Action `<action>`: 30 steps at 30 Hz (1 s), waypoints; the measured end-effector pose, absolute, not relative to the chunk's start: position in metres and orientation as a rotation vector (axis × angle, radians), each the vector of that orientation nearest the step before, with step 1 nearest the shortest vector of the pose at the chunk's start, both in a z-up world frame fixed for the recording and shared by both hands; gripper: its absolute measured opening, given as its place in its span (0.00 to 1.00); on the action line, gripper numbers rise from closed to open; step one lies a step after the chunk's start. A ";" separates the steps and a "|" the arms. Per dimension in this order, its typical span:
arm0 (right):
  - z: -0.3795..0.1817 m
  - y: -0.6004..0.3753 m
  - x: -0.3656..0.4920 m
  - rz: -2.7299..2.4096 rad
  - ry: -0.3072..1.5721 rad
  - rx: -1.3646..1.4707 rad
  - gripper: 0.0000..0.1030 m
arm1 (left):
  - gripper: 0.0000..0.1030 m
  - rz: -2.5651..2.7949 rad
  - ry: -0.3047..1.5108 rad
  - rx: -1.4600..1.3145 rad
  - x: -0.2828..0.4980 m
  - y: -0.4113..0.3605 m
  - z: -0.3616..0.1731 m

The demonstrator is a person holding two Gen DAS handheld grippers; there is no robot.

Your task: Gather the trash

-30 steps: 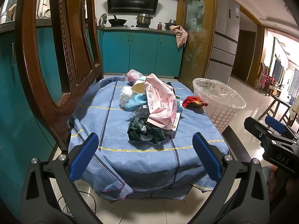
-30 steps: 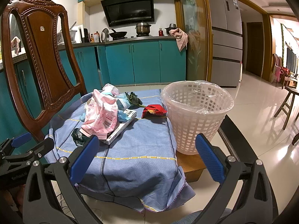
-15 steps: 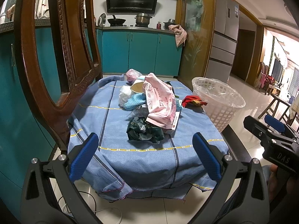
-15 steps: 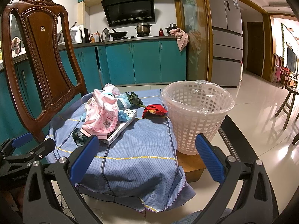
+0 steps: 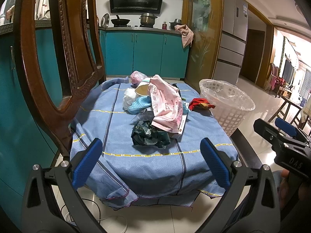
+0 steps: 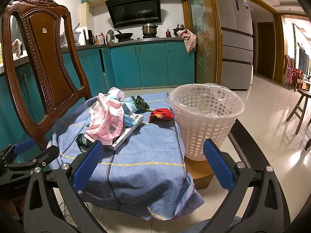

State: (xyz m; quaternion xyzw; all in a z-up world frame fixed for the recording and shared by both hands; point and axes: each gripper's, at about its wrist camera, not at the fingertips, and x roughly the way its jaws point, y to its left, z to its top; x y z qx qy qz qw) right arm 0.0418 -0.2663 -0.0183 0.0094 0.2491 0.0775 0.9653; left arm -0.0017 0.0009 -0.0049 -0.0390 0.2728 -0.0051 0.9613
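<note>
A heap of trash lies on the blue-clothed table (image 5: 151,165): a pink plastic bag (image 5: 165,104) (image 6: 107,120), a crumpled dark green wrapper (image 5: 149,136), a flat white box (image 6: 128,132), a red wrapper (image 5: 200,103) (image 6: 160,114), a paper cup (image 5: 142,89) and light blue cloth (image 5: 139,105). A white lattice basket (image 5: 227,108) (image 6: 206,120) with a clear liner stands at the table's right. My left gripper (image 5: 151,163) is open and empty, short of the near table edge. My right gripper (image 6: 153,165) is open and empty, near the front right.
A carved wooden chair (image 5: 64,62) (image 6: 44,68) stands close at the left of the table. Teal kitchen cabinets (image 5: 145,54) and a fridge (image 6: 235,44) are behind. A wooden stool (image 6: 299,112) stands on the tiled floor to the right.
</note>
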 end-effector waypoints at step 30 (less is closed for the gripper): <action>-0.068 -0.224 0.228 0.243 0.771 -0.471 0.72 | 0.97 -0.086 0.655 -0.132 0.023 0.012 -0.020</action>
